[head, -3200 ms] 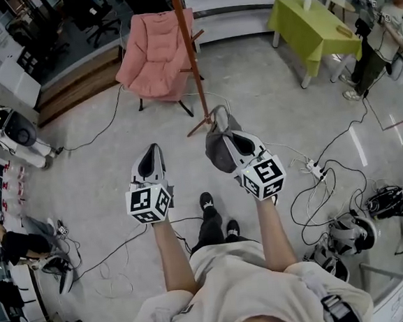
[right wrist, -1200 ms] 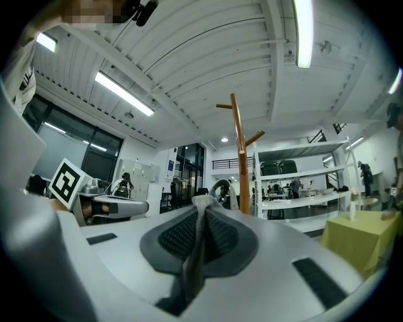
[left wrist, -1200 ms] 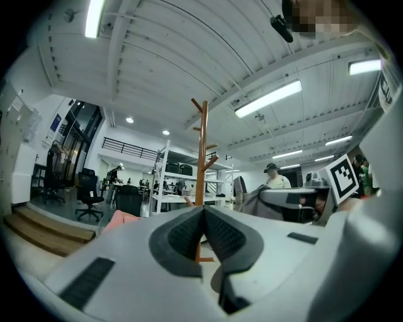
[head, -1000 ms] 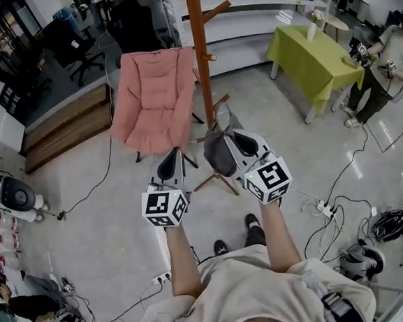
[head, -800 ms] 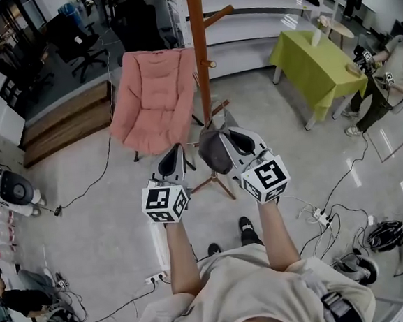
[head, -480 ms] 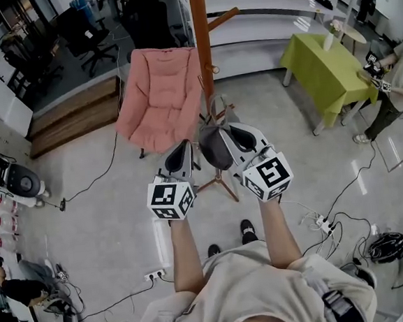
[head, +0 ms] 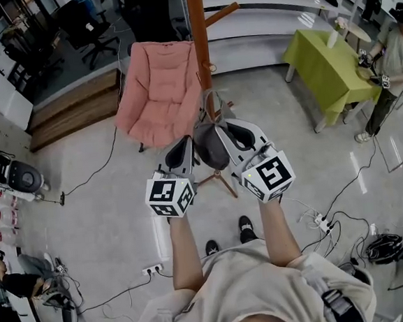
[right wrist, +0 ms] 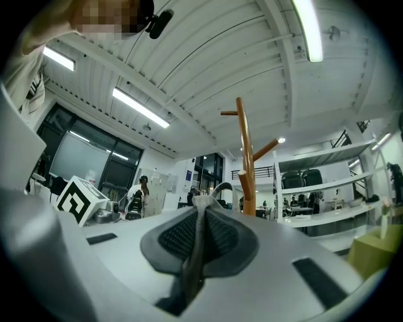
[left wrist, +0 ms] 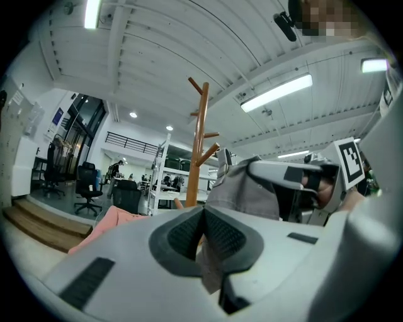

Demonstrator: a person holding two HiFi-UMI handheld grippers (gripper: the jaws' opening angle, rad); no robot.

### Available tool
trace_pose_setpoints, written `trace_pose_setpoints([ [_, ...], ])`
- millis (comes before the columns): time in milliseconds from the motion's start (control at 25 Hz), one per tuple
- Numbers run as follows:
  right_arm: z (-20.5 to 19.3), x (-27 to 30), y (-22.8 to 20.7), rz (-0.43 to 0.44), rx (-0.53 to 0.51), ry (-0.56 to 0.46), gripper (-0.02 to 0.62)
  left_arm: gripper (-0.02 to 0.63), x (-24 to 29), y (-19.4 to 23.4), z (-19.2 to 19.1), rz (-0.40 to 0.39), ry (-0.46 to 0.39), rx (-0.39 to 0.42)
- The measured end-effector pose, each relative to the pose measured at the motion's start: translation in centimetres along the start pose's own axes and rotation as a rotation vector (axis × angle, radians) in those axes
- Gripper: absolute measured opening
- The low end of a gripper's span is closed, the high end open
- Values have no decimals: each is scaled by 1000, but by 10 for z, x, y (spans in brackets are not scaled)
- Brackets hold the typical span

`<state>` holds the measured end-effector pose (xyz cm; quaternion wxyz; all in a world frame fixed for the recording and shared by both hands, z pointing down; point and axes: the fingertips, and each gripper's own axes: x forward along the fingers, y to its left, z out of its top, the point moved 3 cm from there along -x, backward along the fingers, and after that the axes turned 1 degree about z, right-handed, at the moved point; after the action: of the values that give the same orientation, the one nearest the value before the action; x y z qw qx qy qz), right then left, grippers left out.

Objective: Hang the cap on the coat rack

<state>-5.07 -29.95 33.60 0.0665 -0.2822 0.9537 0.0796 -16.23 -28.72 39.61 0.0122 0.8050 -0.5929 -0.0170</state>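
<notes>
A grey cap (head: 211, 147) hangs from my right gripper (head: 221, 127), which is shut on its edge. In the right gripper view the cloth (right wrist: 194, 251) runs between the closed pads, and the cap's strap loop (right wrist: 220, 187) shows past the tips. The wooden coat rack (head: 200, 59) stands straight ahead; its pole and slanted pegs rise beyond both grippers (left wrist: 200, 144) (right wrist: 245, 163). My left gripper (head: 186, 143) is level beside the cap's left edge, jaws closed together. From the left gripper view the cap (left wrist: 249, 188) hangs just right of those tips (left wrist: 203, 210).
A pink padded chair (head: 157, 90) stands left of the rack. A green-covered table (head: 326, 62) and a person (head: 388, 53) are at the right. Cables and a power strip (head: 324, 222) lie on the floor at the right. Wooden steps (head: 71, 108) run along the left.
The rack has come closer, straight ahead of both grippers. The right gripper has risen a little with the cap. The left gripper has closed in on the cap's left edge.
</notes>
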Motion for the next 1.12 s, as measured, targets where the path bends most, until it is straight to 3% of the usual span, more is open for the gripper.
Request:
trace_pose_setpoints([
  [600,33,5,-11,-11,-59,-63,11,8,14,-7,33,-42,-56,21],
  [1120,45,27,-27,2,-79,-107,11,8,32,3,56,-25,-112,35],
])
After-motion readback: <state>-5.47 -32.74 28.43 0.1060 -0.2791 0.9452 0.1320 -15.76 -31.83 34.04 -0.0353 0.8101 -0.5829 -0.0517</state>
